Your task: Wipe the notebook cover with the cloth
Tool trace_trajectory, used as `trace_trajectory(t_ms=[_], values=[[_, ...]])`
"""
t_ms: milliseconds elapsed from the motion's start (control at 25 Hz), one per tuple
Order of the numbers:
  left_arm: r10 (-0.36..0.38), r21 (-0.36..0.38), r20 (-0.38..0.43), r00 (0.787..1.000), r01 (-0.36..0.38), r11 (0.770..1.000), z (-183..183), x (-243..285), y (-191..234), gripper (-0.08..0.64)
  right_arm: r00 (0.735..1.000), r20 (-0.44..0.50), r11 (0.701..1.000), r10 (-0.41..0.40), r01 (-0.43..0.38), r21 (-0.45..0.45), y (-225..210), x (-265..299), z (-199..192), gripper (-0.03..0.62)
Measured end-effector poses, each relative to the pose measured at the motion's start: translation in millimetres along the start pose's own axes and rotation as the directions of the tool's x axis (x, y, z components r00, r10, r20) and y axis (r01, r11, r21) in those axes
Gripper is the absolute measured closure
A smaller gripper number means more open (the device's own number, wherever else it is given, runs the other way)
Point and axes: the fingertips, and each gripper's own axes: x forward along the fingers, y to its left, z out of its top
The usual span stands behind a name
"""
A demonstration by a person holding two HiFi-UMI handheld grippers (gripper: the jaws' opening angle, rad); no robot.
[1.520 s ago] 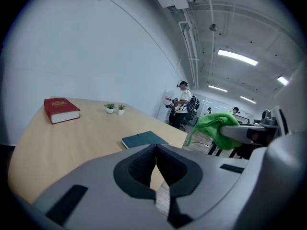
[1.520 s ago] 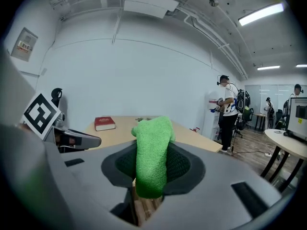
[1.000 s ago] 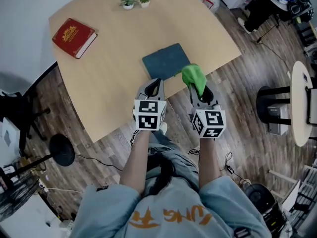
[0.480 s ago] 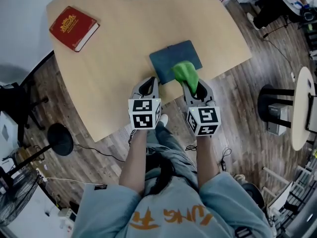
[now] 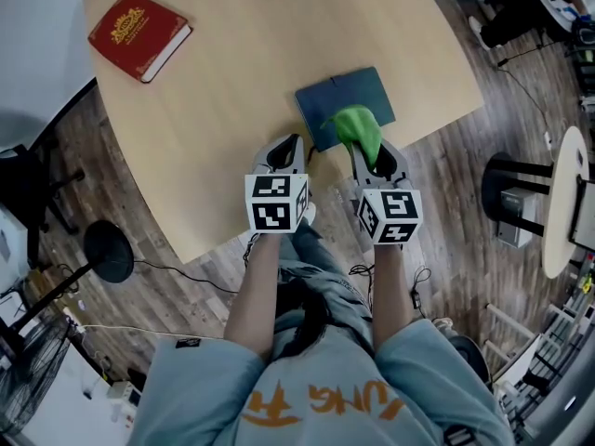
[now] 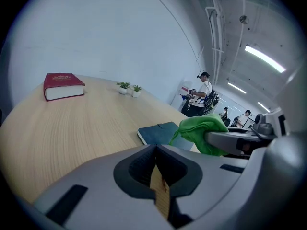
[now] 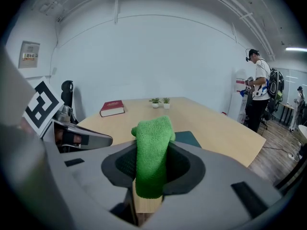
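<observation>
A dark blue notebook (image 5: 346, 104) lies flat near the table's front edge; it also shows in the left gripper view (image 6: 158, 133) and partly behind the cloth in the right gripper view (image 7: 190, 138). My right gripper (image 5: 368, 149) is shut on a green cloth (image 5: 358, 130), whose free end hangs over the notebook's near right part. In the right gripper view the cloth (image 7: 151, 157) stands up between the jaws. My left gripper (image 5: 288, 149) is shut with nothing in it, just left of the notebook's near corner.
A red hardback book (image 5: 139, 35) lies at the far left of the round wooden table (image 5: 232, 82). Two small potted plants (image 6: 129, 87) stand at the table's far side. A black stool (image 5: 509, 193) and another table stand at the right. People stand in the background.
Both grippers have kept close to the notebook's near edge. The cloth has shifted slightly right and now hangs over the notebook's near right part. The head view has tilted down.
</observation>
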Motion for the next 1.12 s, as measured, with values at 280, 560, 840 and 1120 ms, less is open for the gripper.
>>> trace_trajectory(t_ms=[280,560,840,1120], values=[[-0.010,0.000,-0.002,1.000,0.010,1.000,1.9,0.1,13.3,0.540,0.998,-0.044,0.999,0.040,-0.041,-0.032,27.5,16.2,-12.7,0.485],[0.025,-0.034,-0.017,1.000,-0.025,0.999,-6.5,0.2,29.0,0.540,0.994,-0.075,0.996,0.077,-0.079,-0.034,36.3,32.2,-23.4,0.485],[0.084,0.008,-0.036,0.996,-0.084,0.996,-9.2,15.0,24.4,0.540,0.984,-0.109,0.988,0.142,-0.148,-0.040,31.0,51.4,-40.3,0.485],[0.104,-0.052,-0.056,0.993,-0.107,0.993,-14.8,29.3,8.6,0.540,0.964,-0.149,0.973,0.222,-0.229,-0.031,26.2,60.4,-54.4,0.485]])
